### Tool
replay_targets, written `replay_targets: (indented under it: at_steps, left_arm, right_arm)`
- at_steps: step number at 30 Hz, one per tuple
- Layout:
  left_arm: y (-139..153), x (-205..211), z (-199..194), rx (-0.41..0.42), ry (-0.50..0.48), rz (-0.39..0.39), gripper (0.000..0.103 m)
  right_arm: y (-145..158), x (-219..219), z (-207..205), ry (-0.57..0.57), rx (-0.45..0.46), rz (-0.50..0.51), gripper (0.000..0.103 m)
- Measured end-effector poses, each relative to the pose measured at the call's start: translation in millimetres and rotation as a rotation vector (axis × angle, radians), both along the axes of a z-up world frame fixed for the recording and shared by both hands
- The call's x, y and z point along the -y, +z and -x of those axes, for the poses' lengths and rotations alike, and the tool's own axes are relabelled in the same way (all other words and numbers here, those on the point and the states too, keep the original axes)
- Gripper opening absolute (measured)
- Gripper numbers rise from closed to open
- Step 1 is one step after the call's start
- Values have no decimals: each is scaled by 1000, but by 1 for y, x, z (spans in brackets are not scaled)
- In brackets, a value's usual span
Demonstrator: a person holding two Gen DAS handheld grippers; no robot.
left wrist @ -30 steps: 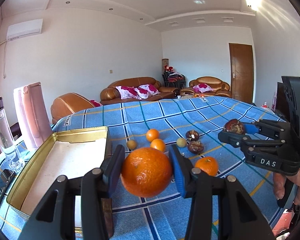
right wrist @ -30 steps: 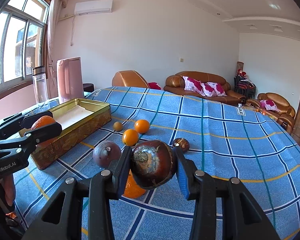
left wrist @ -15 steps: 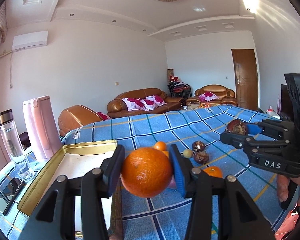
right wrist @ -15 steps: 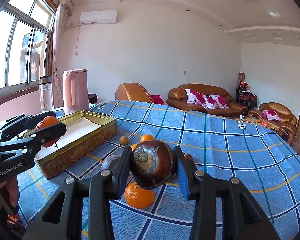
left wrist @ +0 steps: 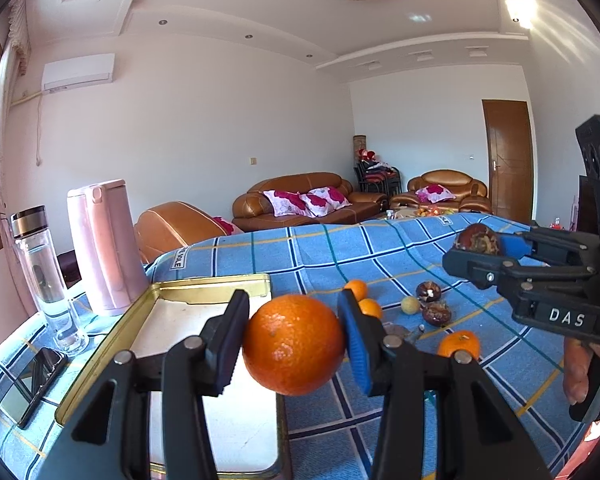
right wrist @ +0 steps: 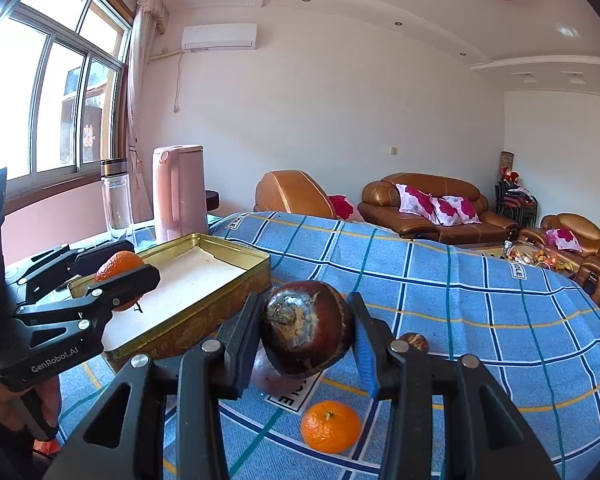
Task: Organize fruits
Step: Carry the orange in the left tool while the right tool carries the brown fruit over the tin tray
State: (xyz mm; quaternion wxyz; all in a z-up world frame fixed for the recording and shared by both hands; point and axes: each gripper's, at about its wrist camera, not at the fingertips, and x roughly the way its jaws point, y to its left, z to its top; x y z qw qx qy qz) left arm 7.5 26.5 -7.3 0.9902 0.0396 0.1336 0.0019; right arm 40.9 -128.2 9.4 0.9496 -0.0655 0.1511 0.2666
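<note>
Legibly, "DAS" on right gripper (left wrist: 478, 254), "GenRobot.AI" on left gripper (right wrist: 120, 276)

Both units black plastic, silver rivets, blue finger pads. Left gripper (right wrist: 120, 276) marked "GenRobot.AI"; right gripper (left wrist: 478, 258) marked "DAS".

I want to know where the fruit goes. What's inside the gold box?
The gold tin holds only a pale white lining; no fruit in it yet. In the left view the left gripper and its orange cover the tin's near part.
</note>
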Motion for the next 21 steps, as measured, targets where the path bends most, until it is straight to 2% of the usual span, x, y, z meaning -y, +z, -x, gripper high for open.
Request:
replay_targets:
  at_steps: [13, 21]
  left_arm:
    - [-8, -41, -14, -54, 80, 17, 47]
    - [-14, -63, -21, -80, 119, 22, 47]
  right_arm:
    - [6, -52, -10, 83, -10, 26, 44]
    - [3, -84, -21, 137, -47, 33, 44]
